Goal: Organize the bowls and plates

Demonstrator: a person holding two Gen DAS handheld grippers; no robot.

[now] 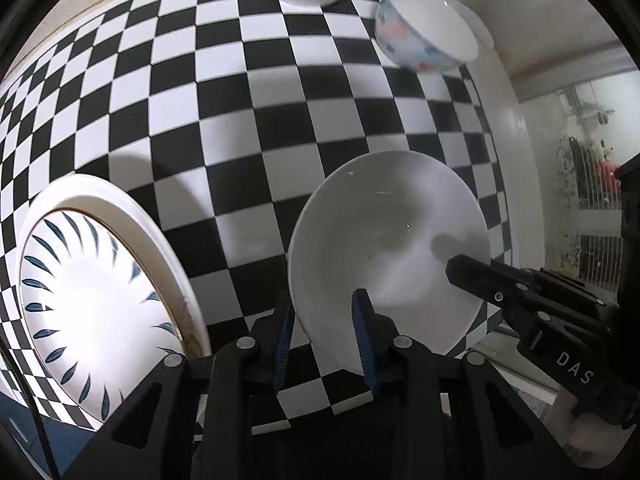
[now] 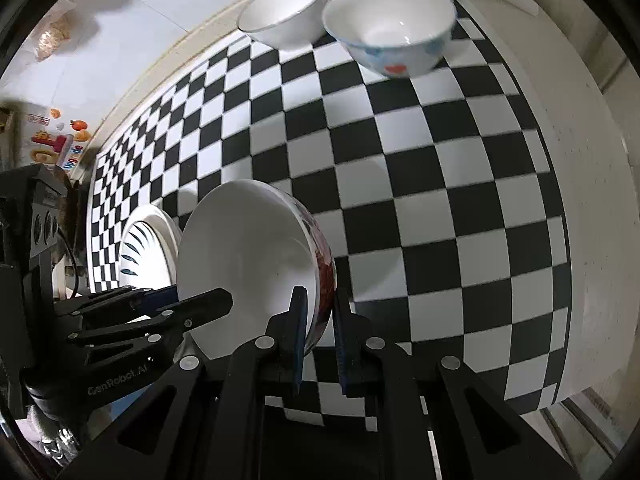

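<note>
A white bowl (image 1: 390, 248) with a red-patterned outside (image 2: 248, 256) is tilted above the checkered tablecloth. My left gripper (image 1: 325, 338) has its blue pads around the bowl's near-left rim. My right gripper (image 2: 320, 332) has its pads around the bowl's right rim; its black finger (image 1: 480, 276) shows inside the bowl. Both look closed on the rim. The left gripper also shows in the right wrist view (image 2: 200, 304). A leaf-patterned plate (image 1: 96, 304) lies on a larger white plate at the left.
A plain white bowl (image 2: 286, 12) and a white bowl with red and blue hearts (image 2: 394, 24) stand side by side at the table's far edge. The checkered tablecloth (image 2: 420, 184) covers the table. A pale wall runs along the right.
</note>
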